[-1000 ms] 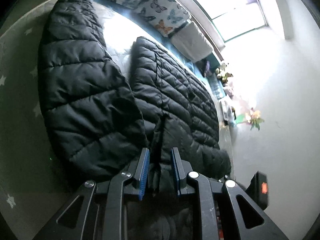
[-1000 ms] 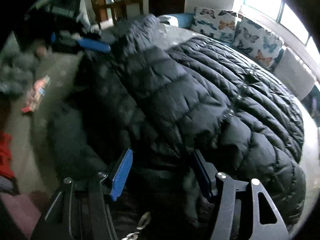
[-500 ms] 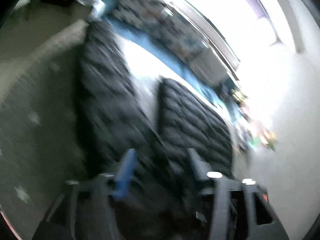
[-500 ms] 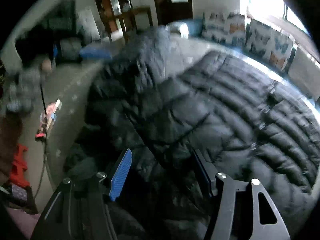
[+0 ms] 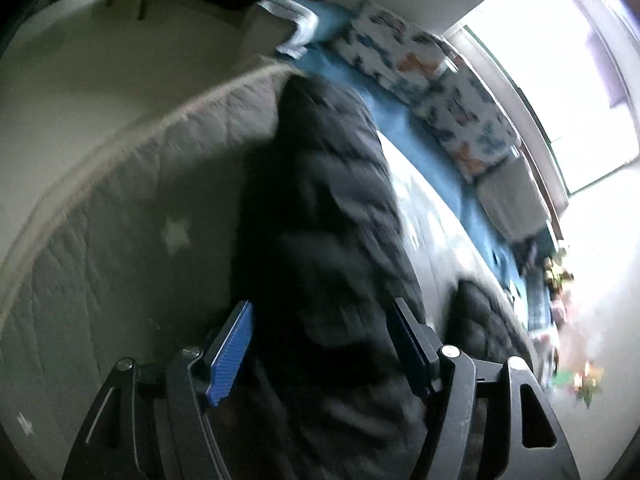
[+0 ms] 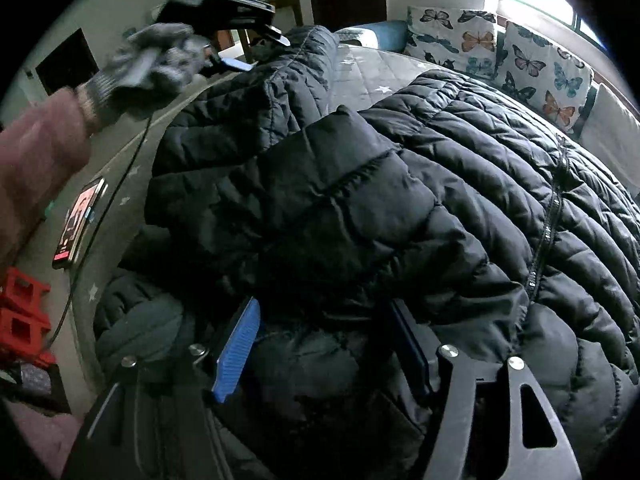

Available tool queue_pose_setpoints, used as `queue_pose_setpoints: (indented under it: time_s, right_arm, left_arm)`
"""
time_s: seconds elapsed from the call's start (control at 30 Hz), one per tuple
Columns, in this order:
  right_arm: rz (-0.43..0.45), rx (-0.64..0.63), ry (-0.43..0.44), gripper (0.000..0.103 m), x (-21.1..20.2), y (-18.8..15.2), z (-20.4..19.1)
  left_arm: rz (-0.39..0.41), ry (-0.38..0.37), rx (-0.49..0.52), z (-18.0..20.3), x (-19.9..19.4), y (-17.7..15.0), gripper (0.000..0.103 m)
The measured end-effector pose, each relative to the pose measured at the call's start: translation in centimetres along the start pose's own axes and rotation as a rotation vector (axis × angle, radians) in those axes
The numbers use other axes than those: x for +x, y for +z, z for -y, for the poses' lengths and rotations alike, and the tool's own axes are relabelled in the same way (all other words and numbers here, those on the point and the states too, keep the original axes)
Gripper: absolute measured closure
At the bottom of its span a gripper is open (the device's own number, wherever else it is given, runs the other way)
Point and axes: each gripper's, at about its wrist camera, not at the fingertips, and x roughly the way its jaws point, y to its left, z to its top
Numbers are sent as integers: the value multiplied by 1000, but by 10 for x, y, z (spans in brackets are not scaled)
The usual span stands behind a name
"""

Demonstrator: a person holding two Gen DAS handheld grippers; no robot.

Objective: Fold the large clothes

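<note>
Grey mattress point(image 5: 120, 208), black puffer jacket point(image 6: 400, 200) beneath both claws, left agape, right widening

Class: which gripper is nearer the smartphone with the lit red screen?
Left. The left gripper hangs above the smartphone at the mattress edge; the right gripper, jaws opening, sits farther along over the black puffer jacket.

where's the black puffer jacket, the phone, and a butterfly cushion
black puffer jacket point(image 6: 400, 208): right wrist view, on its quilted front.
phone point(image 6: 78, 224): right wrist view, on its lit screen.
butterfly cushion point(image 6: 452, 42): right wrist view, on its printed face.
</note>
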Motion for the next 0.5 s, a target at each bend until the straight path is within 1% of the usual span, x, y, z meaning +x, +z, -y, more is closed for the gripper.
queue_pose_setpoints:
  time_s: [0.1, 0.17, 0.2, 0.3, 0.37, 0.4, 0.43, 0.47, 0.5]
  right_arm:
    - [-1, -5, 15, 25, 1, 0, 0]
    - [-2, -10, 25, 21, 2, 0, -1]
    - [-3, -10, 30, 21, 2, 0, -1]
    - [-6, -13, 43, 18, 4, 1, 0]
    - [-4, -6, 51, 17, 5, 2, 1]
    - [-1, -6, 55, 17, 5, 1, 1]
    - [1, -5, 55, 16, 5, 2, 1]
    - [5, -5, 55, 16, 6, 2, 1]
    - [6, -6, 53, 16, 6, 1, 0]
  left_arm:
    - [42, 36, -4, -7, 7, 30, 31]
    - [33, 25, -27, -15, 18, 47, 31]
    - [27, 11, -49, -20, 24, 54, 31]
    - [-22, -96, -115, -38, 49, 78, 31]
    - [-30, -148, -153, -50, 62, 86, 32]
    - [-32, -178, -159, -53, 68, 89, 36]
    - [-26, -195, -167, -55, 74, 91, 50]
    - [-24, -215, -172, -54, 77, 89, 57]
    - [-24, -246, -177, -53, 79, 90, 74]
